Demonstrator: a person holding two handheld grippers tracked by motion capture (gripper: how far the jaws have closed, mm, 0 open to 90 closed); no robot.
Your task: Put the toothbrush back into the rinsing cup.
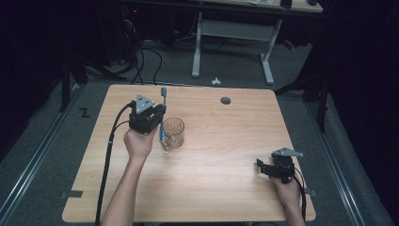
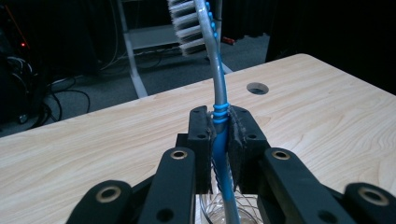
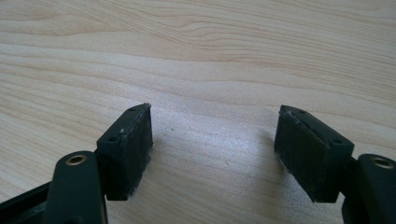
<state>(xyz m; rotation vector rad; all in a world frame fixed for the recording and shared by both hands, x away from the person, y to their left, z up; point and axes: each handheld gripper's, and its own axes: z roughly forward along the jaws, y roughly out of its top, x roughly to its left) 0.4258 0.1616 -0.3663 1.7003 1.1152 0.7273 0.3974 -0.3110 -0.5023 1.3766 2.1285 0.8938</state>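
**Toothbrush clamped above the glass cup**

My left hand-held gripper [image 1: 160,113] is clenched on the toothbrush [image 1: 163,113], and I hold it over the left half of the bench [image 1: 226,188]. In the left gripper view the two black pads [image 2: 201,140] press the blue and grey handle from both sides, near its middle. The brush stands nearly upright: its white bristle head is at the top, above the jaws, and the blue lower end of the handle reaches down to the glass cup [image 1: 173,133]. In that same view the cup's patterned rim shows just under the jaws, with the handle's tip at or inside its mouth; I cannot tell whether the tip touches the glass. In the high view the cup stands upright on the wood, just right of my left hand [image 1: 139,143], and the brush crosses its left rim.

My right hand-held gripper [image 1: 264,168] rests low at the right near corner of the bench, well apart from cup and brush. Its jaws are released and stand wide, with bare wood grain between the two pads [image 3: 133,149] and nothing gripped. Its cable trails back past my right hand [image 1: 288,190].

A round grommet hole [image 1: 226,100] sits near the far edge of the bench.
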